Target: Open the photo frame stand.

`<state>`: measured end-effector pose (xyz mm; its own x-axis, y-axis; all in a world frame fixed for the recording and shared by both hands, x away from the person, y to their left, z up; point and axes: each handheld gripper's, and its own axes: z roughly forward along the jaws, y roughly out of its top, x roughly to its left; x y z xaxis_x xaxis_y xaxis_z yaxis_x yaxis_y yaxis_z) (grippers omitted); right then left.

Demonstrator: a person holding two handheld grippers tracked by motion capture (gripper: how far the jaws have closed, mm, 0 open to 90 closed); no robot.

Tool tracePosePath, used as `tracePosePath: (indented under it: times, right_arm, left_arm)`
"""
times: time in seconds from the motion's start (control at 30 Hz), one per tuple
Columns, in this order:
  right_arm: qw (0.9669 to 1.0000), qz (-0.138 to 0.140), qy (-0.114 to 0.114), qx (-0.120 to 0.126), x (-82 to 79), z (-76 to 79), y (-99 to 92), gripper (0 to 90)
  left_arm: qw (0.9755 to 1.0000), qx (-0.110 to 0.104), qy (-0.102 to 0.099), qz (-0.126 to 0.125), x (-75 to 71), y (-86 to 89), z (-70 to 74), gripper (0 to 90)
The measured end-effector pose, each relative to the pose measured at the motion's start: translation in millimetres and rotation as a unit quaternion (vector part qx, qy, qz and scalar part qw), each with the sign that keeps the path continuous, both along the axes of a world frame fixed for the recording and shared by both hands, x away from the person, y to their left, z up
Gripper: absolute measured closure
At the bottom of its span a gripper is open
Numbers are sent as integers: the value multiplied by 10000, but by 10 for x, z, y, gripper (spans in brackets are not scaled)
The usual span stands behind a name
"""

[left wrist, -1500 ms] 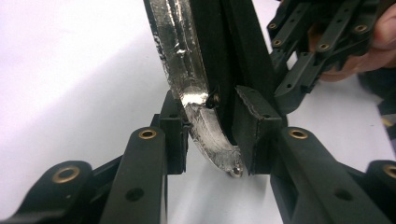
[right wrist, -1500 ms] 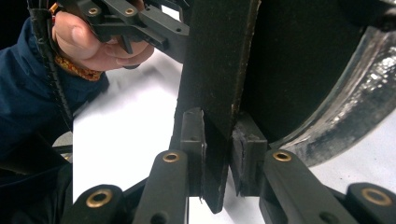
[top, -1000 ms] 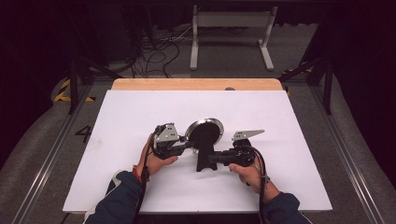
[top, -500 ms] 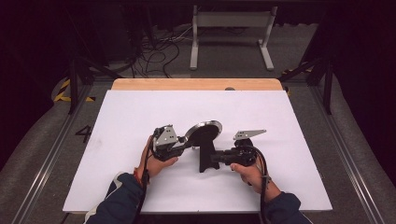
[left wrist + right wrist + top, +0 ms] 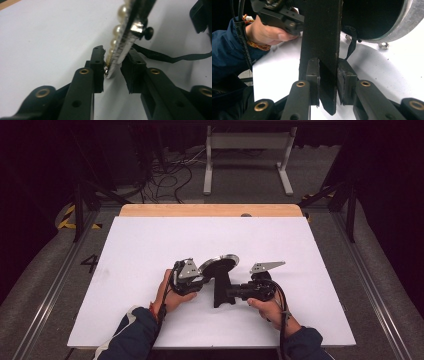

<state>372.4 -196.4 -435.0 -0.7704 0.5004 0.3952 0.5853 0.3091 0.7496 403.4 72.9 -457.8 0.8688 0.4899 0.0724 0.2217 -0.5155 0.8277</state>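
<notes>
The right gripper is pinching the black stand flat between its pads, holding it upright near the table's front middle. Beside it, the left gripper is clamping the rim of the round mirror, pearl edge towards one pad, disc tilting away from the fingers. The stand's long axis is running up to the mirror. Bare table is lying open beyond.

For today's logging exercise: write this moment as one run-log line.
left gripper: shut on pearl-edged round mirror rim | right gripper: shut on black stand | mirror tilted, above white table
</notes>
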Motion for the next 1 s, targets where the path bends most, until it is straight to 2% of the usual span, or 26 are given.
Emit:
tracePosePath:
  times: [0.23, 0.33, 0.47, 0.63, 0.73, 0.83, 0.97, 1.0]
  right_arm:
    - [9999, -103, -42, -64, -34, 2, -17, 744]
    - [9998, -156, -75, -122, -38, -10, -24, 743]
    - [9995, -233, -138, -142, -5, -26, -49, 745]
    - [9992, -315, -144, -209, 0, -37, -84, 770]
    - [9988, -328, -192, -317, -11, -37, -68, 768]
    - [9977, -418, -301, -449, -29, -17, -62, 792]
    - [9936, -684, -661, -605, -91, 76, -108, 796]
    - [9936, -684, -661, -605, -91, 76, -108, 796]
  left_arm:
    - [9984, 399, -379, 154, -36, -66, 20, 744]
    - [9978, 447, -426, 223, -19, -64, 13, 753]
    - [9981, 423, -411, 193, -4, -59, 10, 762]
    - [9990, 318, -299, 134, 2, -38, 6, 765]
    - [9992, 280, -276, 113, -6, -15, 21, 759]
    - [9991, 278, -323, 91, -22, 4, 44, 748]
    - [9993, 208, -293, 61, -19, 22, 47, 749]
    - [9993, 208, -293, 61, -19, 22, 47, 745]
